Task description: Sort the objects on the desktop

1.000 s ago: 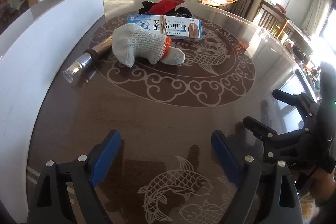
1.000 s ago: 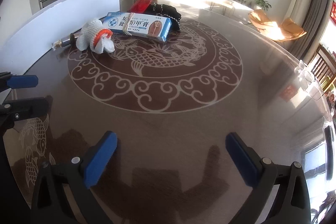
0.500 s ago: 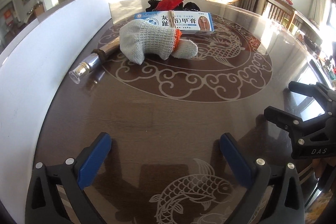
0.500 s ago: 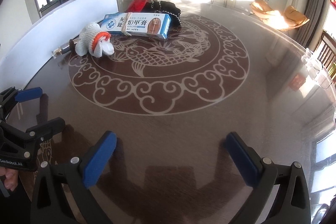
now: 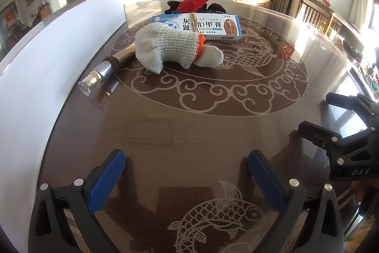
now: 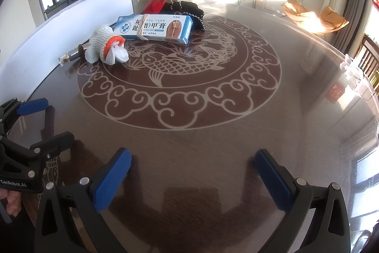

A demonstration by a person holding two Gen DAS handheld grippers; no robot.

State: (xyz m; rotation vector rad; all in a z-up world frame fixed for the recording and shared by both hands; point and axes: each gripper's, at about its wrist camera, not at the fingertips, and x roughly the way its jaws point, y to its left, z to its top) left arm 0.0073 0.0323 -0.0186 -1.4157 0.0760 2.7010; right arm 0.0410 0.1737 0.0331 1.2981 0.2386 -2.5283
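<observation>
A white knit glove (image 5: 173, 50) with an orange cuff lies on the round table, over a metal-tipped tube (image 5: 104, 70). Behind it lie a blue-and-white cream box (image 5: 208, 24), a red packet (image 5: 196, 0) and a black cloth item (image 5: 213, 7). The same pile shows far left in the right wrist view: glove (image 6: 105, 50), box (image 6: 154, 27). My left gripper (image 5: 187, 170) is open and empty, well short of the glove. My right gripper (image 6: 191, 170) is open and empty, low over the table's near part.
A white board (image 5: 47, 77) stands along the table's left side. The dark glass table top (image 5: 213, 115) carries a fish pattern. The right gripper's body (image 5: 350, 134) sits at the right of the left wrist view. Chairs stand beyond the far edge.
Both grippers have tilted and drawn slightly toward the pile, so the glove and box look larger. The left gripper's fingers stand a little wider apart. The objects have not moved.
</observation>
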